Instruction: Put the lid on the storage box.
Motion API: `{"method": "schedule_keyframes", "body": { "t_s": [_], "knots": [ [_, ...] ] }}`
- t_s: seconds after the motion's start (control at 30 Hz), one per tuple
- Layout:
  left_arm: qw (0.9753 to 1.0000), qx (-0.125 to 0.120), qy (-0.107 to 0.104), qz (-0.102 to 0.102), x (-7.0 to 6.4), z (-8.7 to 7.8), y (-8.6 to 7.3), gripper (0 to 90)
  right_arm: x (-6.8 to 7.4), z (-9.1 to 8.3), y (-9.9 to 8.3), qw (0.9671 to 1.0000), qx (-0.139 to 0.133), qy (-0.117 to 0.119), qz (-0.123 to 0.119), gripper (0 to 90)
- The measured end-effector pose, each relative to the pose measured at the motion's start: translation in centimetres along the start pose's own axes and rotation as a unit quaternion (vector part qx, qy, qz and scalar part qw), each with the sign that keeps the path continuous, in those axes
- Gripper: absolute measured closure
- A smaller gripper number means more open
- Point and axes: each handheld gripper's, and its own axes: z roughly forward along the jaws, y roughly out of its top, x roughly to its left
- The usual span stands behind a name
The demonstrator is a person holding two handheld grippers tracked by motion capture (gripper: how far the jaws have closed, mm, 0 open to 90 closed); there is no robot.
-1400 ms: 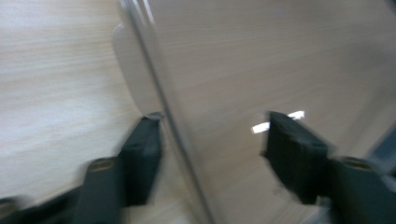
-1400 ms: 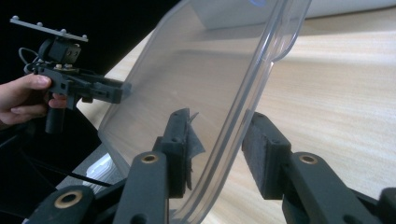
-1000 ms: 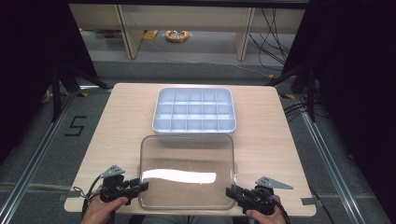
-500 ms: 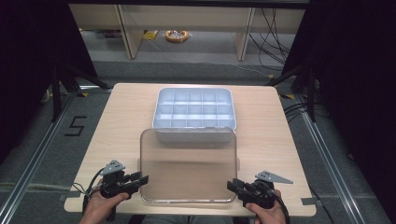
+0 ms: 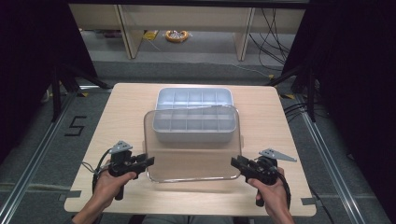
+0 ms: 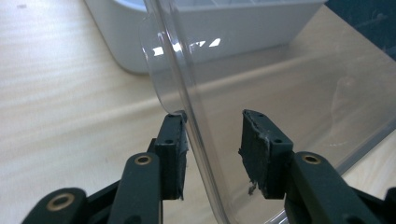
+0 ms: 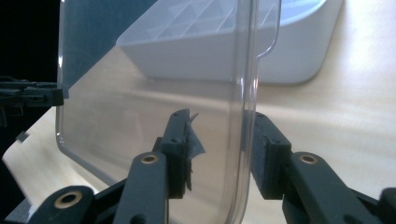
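A clear plastic lid (image 5: 191,151) hangs over the table, held at its near corners. Its far edge overlaps the near half of a white compartment tray (image 5: 194,91). My left gripper (image 5: 150,161) is shut on the lid's left rim, and my right gripper (image 5: 235,163) is shut on its right rim. In the left gripper view the lid (image 6: 289,84) rim runs between the jaws of the left gripper (image 6: 212,149), with the tray (image 6: 224,32) beyond. In the right gripper view the lid (image 7: 140,107) wall stands between the jaws of the right gripper (image 7: 219,149), close to the tray (image 7: 299,56).
The wooden table (image 5: 121,107) has bare surface to the left and right of the tray. A dark floor with cables and shelving lies past the far edge. In the right gripper view the left gripper (image 7: 28,93) shows at the lid's far corner.
Both hands have carried the lid away from the person. It lay near the front edge; now its far edge covers the tray's near rows.
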Motion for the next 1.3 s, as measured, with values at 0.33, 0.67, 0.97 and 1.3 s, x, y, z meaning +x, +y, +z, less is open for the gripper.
{"method": "schedule_keyframes", "body": {
  "t_s": [0.33,0.67,0.97,1.3],
  "knots": [
    [0.9993,-0.026,0.02,-0.019,1.3,1.4,6.4,60.2,-0.8,2.0,5.6,0.9994,-0.031,-0.014,0.003,62.1],
    [0.9968,-0.04,0.043,-0.055,3.3,4.9,12.7,59.7,-2.2,4.9,10.8,0.9979,-0.046,-0.031,0.034,61.5],
    [0.9941,-0.021,0.066,-0.083,5.2,7.3,14.8,57.5,-3.3,7.7,12.9,0.9968,-0.042,-0.056,0.039,60.8],
    [0.9916,-0.004,0.061,-0.114,6.0,8.6,14.1,56.9,-4.1,8.9,12.3,0.9951,-0.028,-0.057,0.075,59.3]
  ]
}}
